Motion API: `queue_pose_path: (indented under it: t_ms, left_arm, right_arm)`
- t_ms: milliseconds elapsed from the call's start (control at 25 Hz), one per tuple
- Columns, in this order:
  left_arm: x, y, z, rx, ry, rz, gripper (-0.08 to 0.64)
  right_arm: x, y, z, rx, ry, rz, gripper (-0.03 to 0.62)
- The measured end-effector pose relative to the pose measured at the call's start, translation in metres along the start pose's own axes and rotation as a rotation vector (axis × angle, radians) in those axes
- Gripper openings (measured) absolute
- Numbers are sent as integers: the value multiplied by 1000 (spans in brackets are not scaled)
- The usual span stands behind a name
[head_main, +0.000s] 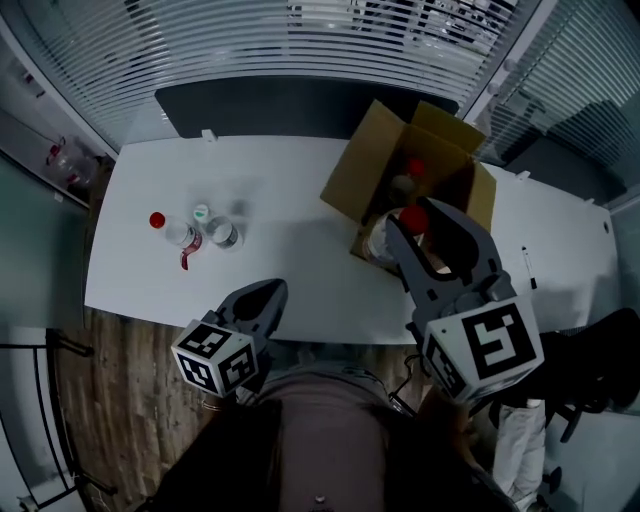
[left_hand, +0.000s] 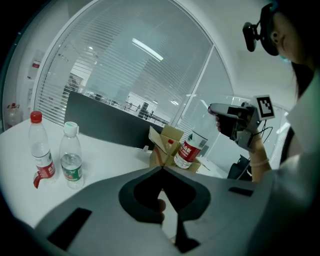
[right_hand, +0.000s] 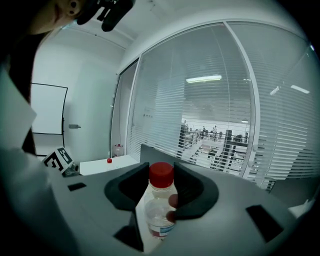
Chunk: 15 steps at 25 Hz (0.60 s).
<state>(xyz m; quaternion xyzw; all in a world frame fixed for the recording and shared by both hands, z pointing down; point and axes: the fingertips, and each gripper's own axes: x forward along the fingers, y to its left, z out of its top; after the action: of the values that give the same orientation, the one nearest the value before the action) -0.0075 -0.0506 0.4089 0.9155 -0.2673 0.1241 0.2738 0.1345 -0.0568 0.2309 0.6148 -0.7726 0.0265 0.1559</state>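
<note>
the bottle (right_hand: 158, 212) was clear plastic with a red screw cap and a red-and-white label round its lower body. it was off the table, clamped at the neck just under the cap between the two jaws of the right gripper (right_hand: 161, 170), which pressed against it from both sides. in the left gripper view it hung tilted, cap uppermost, with its base lowest and closest to the cardboard box (head_main: 352, 170). in the head view it sat over the near, open side of that box, its cap towards the person and its body overlapping the box's front edge.
</note>
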Motion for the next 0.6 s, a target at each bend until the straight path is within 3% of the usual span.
queue_pose_path:
  t_ms: [600]
  left_arm:
    - [-35,74,17,16,44,-16,6]
  right_arm:
    - [67,54,1,37,53,-24,172]
